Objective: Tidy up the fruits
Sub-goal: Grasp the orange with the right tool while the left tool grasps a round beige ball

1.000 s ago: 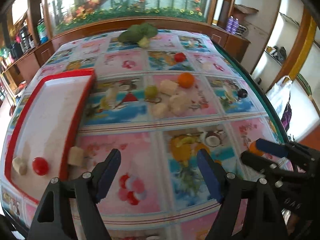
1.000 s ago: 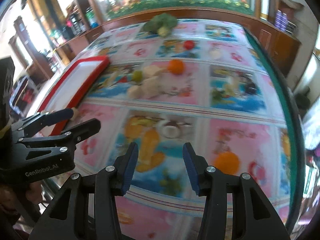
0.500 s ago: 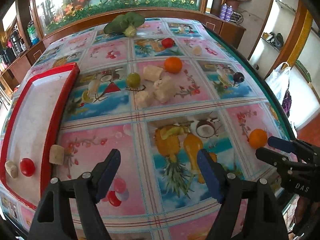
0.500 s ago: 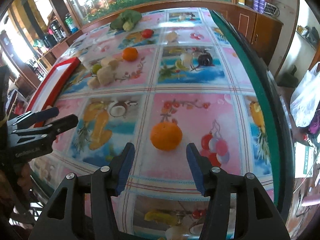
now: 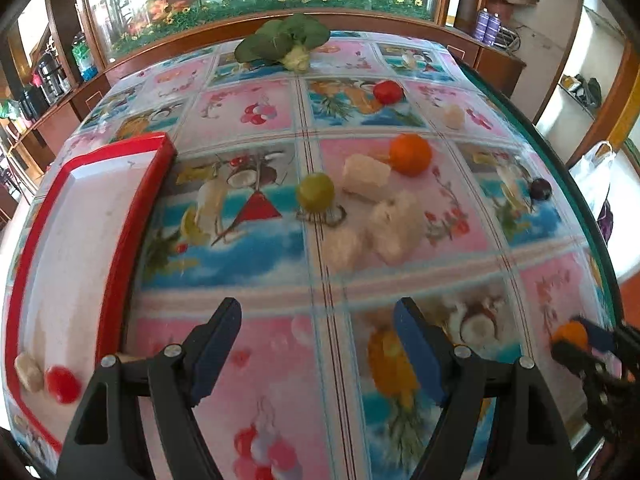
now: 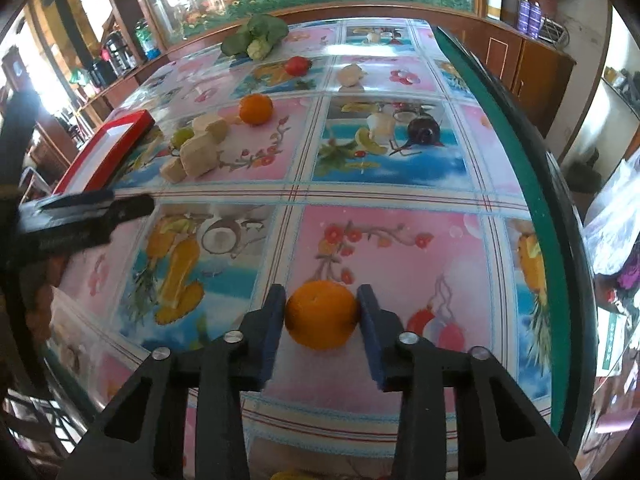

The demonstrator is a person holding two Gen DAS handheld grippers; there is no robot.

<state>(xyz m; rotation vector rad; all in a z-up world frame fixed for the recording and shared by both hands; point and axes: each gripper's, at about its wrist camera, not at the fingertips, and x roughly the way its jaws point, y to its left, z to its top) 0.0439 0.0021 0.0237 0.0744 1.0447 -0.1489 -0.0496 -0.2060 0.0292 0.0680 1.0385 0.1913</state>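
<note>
My right gripper (image 6: 322, 326) has its two blue pads against the sides of a near orange (image 6: 321, 314) that rests on the patterned tablecloth; the same orange shows in the left wrist view (image 5: 570, 334). My left gripper (image 5: 318, 346) is open and empty above the cloth, right of the red tray (image 5: 132, 216). The tray holds a red fruit (image 5: 62, 378) and a pale chunk (image 5: 29, 372). Farther off lie a second orange (image 5: 411, 154), a green fruit (image 5: 315, 192), a tomato (image 5: 387, 92), a dark plum (image 5: 540, 189) and several pale chunks (image 5: 394, 220).
A head of broccoli (image 5: 286, 42) lies at the table's far edge by a wooden counter. The table's green rim (image 6: 520, 168) runs along the right side. The left gripper (image 6: 92, 210) shows at the left of the right wrist view.
My right gripper has swung right, come up to the near orange and closed its pads onto it. My left gripper has moved forward over the cloth and stayed open.
</note>
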